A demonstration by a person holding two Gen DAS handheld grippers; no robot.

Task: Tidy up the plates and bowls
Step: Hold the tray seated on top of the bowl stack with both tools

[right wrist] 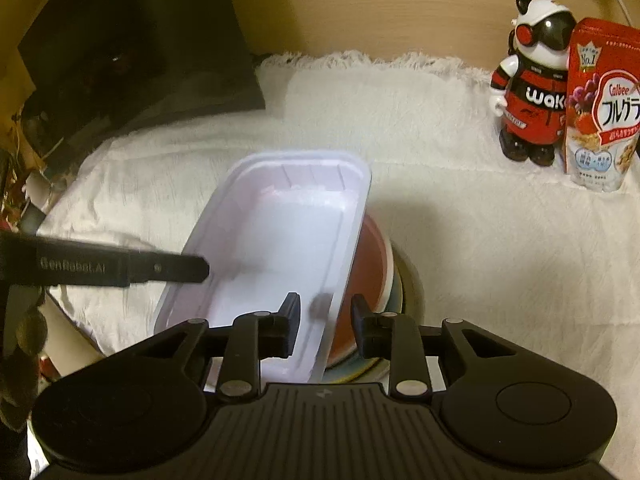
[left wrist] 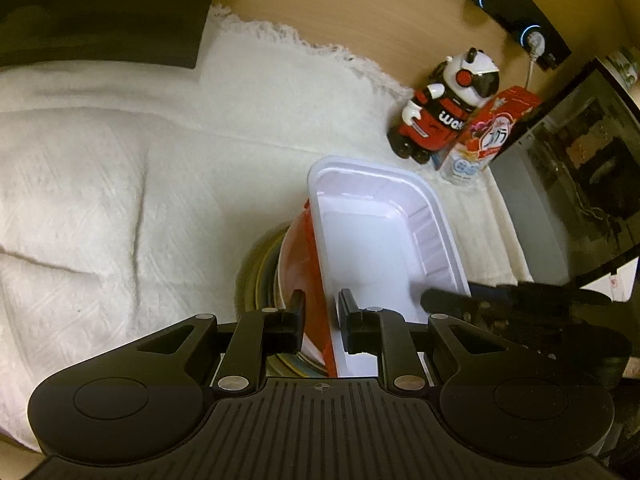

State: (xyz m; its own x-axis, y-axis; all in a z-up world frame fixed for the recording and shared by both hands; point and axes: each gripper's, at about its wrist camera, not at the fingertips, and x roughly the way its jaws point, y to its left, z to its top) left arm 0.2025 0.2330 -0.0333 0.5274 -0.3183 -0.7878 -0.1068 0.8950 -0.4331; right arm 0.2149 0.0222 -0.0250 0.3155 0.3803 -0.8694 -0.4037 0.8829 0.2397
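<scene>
White textured cloth (right wrist: 460,240) covers most of the desk (left wrist: 360,12), its fringed edge running along the back, where a panda figure (right wrist: 532,80) and cereal box (right wrist: 604,104) stand at the far right corner. Mid-cloth sits a stack of plates (right wrist: 394,280), a red bowl (right wrist: 368,276) on top. A white rectangular tray (right wrist: 280,248) rests tilted over the stack, probably being seated there. The left gripper (left wrist: 320,320) straddles one tray wall at a narrow gap, the right gripper (right wrist: 325,320) the opposite wall likewise; whether the pads press is hard to tell. Most of the stack is hidden beneath the tray.
</scene>
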